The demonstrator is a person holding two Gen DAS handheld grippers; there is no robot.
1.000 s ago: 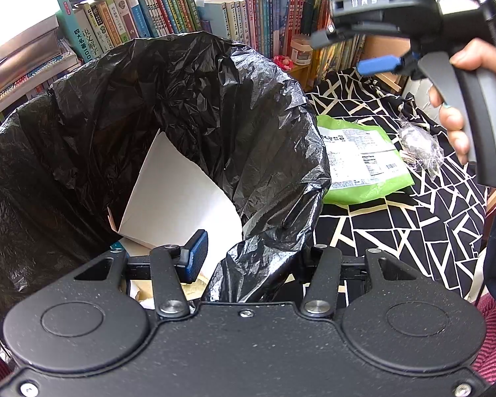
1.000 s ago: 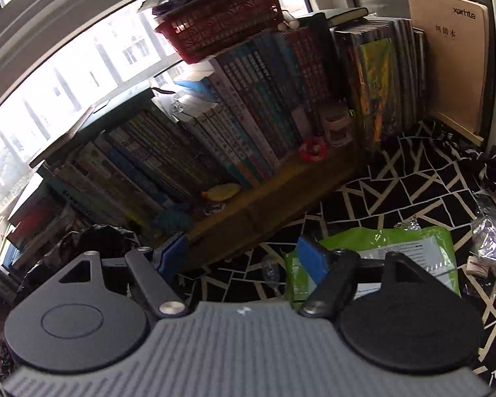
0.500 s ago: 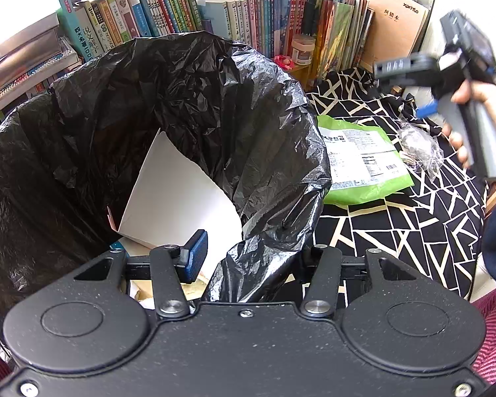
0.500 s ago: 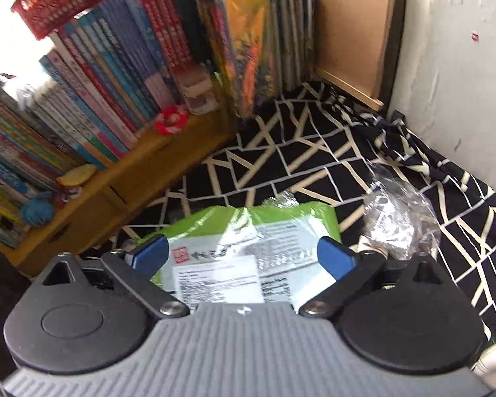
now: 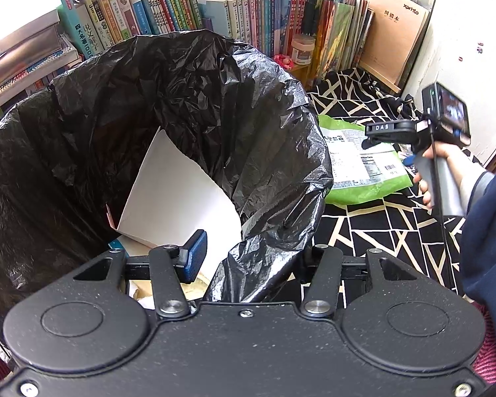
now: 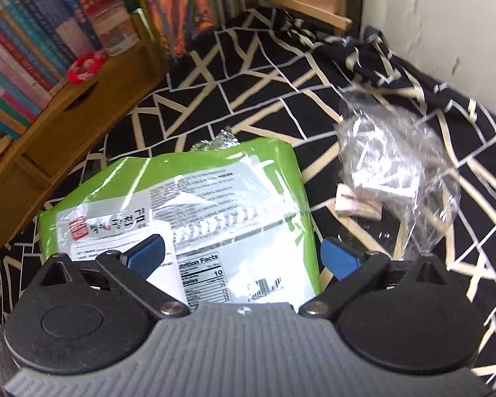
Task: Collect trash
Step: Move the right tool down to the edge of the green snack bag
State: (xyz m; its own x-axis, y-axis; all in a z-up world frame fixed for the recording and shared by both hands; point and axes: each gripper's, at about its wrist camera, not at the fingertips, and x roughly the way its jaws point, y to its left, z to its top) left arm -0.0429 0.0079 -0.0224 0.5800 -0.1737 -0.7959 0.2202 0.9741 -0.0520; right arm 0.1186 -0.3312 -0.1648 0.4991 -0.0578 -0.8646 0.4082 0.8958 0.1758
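Black plastic fills most of the left wrist view: the trash bag [image 5: 168, 125] stands open, and the left gripper [image 5: 248, 258] pinches a fold of its rim between its jaws at the lower centre of the frame, holding the mouth wide. Inside, a white card [image 5: 178, 198] already lies against the lining, so by the look of it some trash has been collected. Two pieces remain on the patterned cloth [image 6: 248, 76] covering the surface: a green snack packet [image 6: 215, 192] at centre frame of the right wrist view, and a crumpled clear wrapper [image 6: 396, 165] just to its right, with a small paper scrap under its edge. The right gripper [image 6: 241, 258] hangs over the near end of the packet with its jaws spread wide and nothing pressed between them; the packet's right edge sits between the blue pads. Picking up the packet looks like the step in hand, the wrapper after. Only the left view shows the bag, its contents and the person's hand [image 5: 446, 165] on the right tool; only the right view shows the wrapper clearly.
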